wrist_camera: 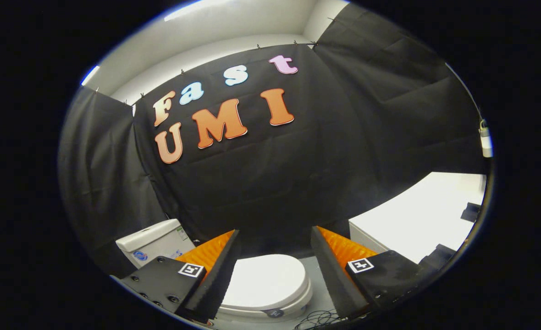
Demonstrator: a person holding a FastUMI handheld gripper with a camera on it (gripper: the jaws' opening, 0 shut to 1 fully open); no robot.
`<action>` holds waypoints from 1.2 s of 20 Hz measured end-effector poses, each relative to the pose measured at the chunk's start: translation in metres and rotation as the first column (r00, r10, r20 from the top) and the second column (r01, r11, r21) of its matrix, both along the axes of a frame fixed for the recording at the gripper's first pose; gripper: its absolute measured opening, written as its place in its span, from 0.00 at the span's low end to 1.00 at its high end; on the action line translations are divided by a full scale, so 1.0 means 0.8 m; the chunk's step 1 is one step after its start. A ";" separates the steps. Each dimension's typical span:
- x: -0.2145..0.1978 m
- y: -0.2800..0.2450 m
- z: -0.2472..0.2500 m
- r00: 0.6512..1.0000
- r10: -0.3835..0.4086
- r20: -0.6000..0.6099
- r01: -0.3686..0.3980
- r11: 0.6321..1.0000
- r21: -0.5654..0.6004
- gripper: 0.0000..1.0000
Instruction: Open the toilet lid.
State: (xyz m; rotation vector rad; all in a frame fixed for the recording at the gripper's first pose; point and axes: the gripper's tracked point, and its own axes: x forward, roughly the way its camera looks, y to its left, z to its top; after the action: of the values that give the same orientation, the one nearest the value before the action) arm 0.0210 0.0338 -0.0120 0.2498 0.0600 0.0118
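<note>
Gripper view | gripper point(275, 236) fingers spread wide, holding nothing, likely readied to catch the lid edge | toilet lid point(266, 282) lay closed on the bowl, below and between the fingers | cistern point(153, 240) beyond left finger
</note>
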 end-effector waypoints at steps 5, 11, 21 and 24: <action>0.023 0.032 -0.042 0.998 0.035 -0.060 -0.028 0.993 0.115 0.98; 0.034 0.057 -0.154 0.963 0.150 -0.222 -0.076 0.947 0.312 0.98; 0.044 0.020 -0.323 0.906 0.114 -0.408 0.108 0.870 0.481 0.99; 0.038 0.018 -0.364 0.867 0.136 -0.479 0.194 0.794 0.576 0.99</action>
State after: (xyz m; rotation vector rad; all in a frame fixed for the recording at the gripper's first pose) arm 0.0516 0.0484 -0.3034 0.9102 0.5857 -0.0688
